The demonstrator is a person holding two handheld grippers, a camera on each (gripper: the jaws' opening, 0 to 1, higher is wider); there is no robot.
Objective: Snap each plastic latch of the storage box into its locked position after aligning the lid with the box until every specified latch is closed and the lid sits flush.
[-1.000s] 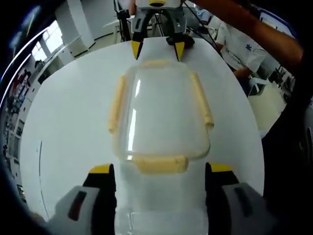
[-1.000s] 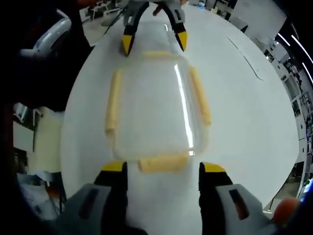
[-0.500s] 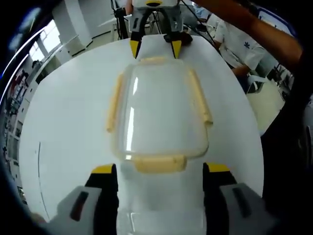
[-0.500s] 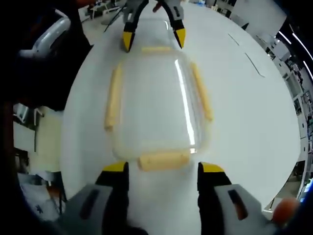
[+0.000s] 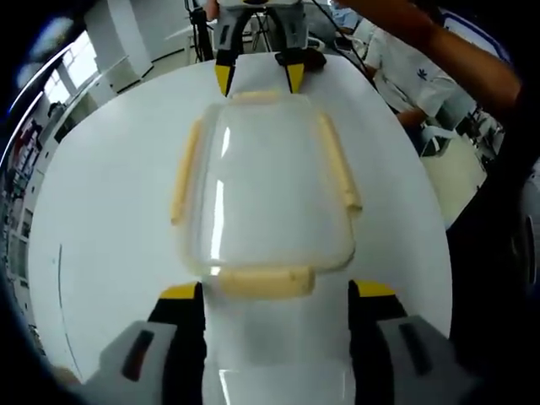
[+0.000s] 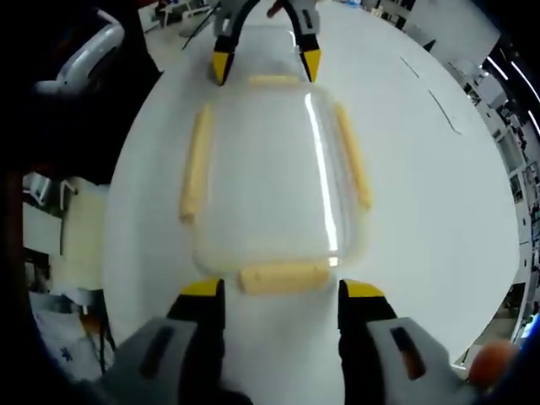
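Note:
A clear storage box (image 5: 266,194) with its clear lid on stands on the white round table (image 5: 110,211). Pale yellow latches run along all its sides. My left gripper (image 5: 277,292) is open, its yellow-tipped jaws on either side of the near end latch (image 5: 257,281). At the opposite end, my right gripper (image 5: 259,78) stands open around the far latch (image 5: 255,97). In the right gripper view the same box (image 6: 274,177) lies ahead, with my right gripper (image 6: 284,289) open around its near latch (image 6: 283,277) and the left gripper (image 6: 265,65) open at the far end.
The table edge (image 5: 422,194) curves close on the box's right side. A person in a white shirt (image 5: 405,72) sits beyond it. Dark clothing (image 6: 59,126) fills the left of the right gripper view, and a hand (image 6: 494,367) shows at its lower right.
Both grippers have crept slightly toward the box ends, so each pair of jaws now sits closer to its end latch. The box has not moved on the table.

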